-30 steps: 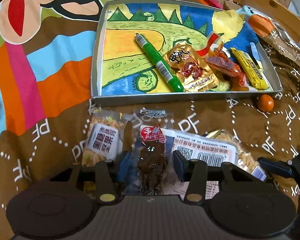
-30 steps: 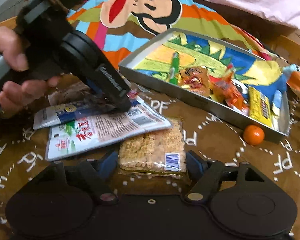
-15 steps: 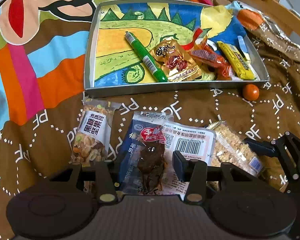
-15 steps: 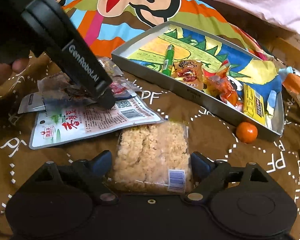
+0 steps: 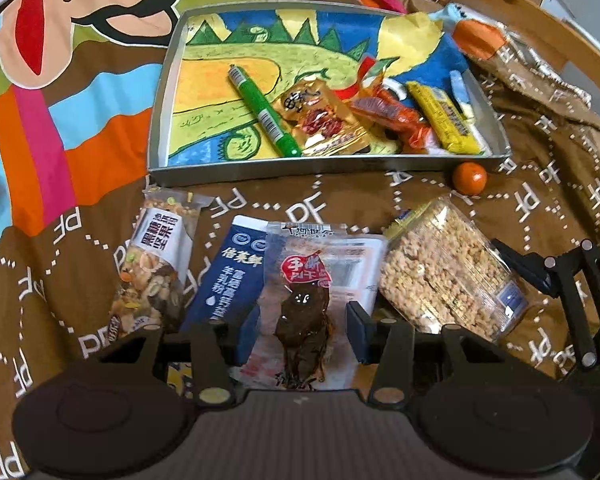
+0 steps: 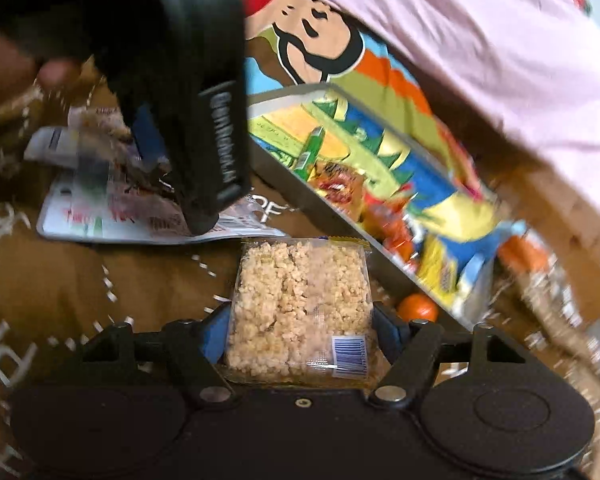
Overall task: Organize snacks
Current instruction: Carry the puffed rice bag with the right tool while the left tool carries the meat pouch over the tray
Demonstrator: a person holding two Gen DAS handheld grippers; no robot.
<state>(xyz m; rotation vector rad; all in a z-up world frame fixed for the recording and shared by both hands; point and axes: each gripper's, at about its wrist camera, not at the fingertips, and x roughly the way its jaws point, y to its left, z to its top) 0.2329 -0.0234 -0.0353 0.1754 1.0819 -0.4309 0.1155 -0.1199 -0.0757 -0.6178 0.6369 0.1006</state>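
Two claws in play. Left claw (image 5: 302, 320) pinches the clear jerky packet (image 5: 304, 312), its pads against the packet's edges, just above the bedspread (image 5: 260, 208). Right claw (image 6: 300, 336) is closing on the puffed-rice cake pack (image 6: 300, 304); its blue pads touch both sides of the pack.

Three more packets lie loose nearby: one nut-mix bar (image 5: 154, 268) at left, one dark-blue milk-powder sachet (image 5: 230, 276) beside the jerky, one flat white pouch (image 5: 354, 264) partly under it.

One small orange (image 5: 469, 178) sits against the front wall of the metal tray (image 5: 300, 168). The tray holds one green stick (image 5: 264, 110), one golden packet (image 5: 324, 120), one orange-red wrapper (image 5: 392, 118), one yellow bar (image 5: 442, 122).

In the right wrist view the left claw's body blocks most of the loose packets; that frame is motion-blurred.
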